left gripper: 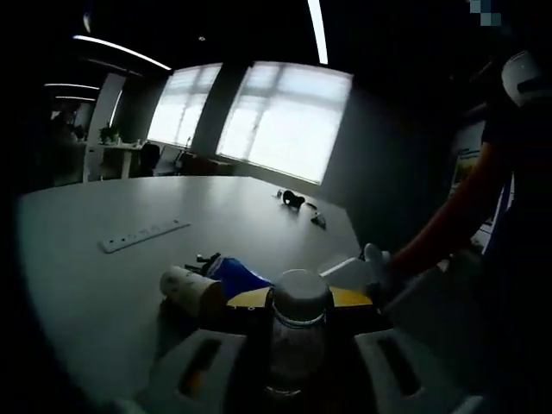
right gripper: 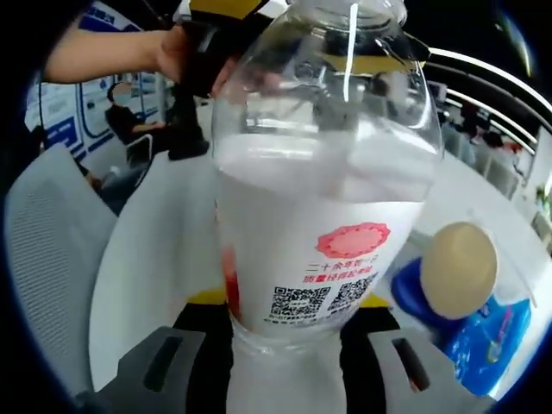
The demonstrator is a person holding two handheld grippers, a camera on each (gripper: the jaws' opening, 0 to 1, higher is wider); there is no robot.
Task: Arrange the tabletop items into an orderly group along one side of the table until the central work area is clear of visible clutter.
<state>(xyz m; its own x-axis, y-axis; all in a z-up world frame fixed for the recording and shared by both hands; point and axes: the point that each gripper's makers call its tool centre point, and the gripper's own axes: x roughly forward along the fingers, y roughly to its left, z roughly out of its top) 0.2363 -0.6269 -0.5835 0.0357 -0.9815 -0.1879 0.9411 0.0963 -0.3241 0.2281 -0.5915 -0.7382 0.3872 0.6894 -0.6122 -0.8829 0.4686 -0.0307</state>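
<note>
Right gripper view has a clear bottle [right gripper: 321,198], part full, standing between the right gripper's [right gripper: 285,362] jaws, which look closed on its lower body. Left gripper view looks at a bottle's cap end between the left gripper's [left gripper: 297,366] jaws; I cannot tell if they pinch it. Probably one bottle is gripped from both ends to carry it to the table's side. Beside the bottle lie one roll [left gripper: 191,291] with a tan end and one blue pack [left gripper: 243,276], touching each other. Well beyond the bottle on the table [left gripper: 78,259] sit one power strip [left gripper: 142,235] and a few small dark items [left gripper: 295,201] near the far edge, too small to count.
</note>
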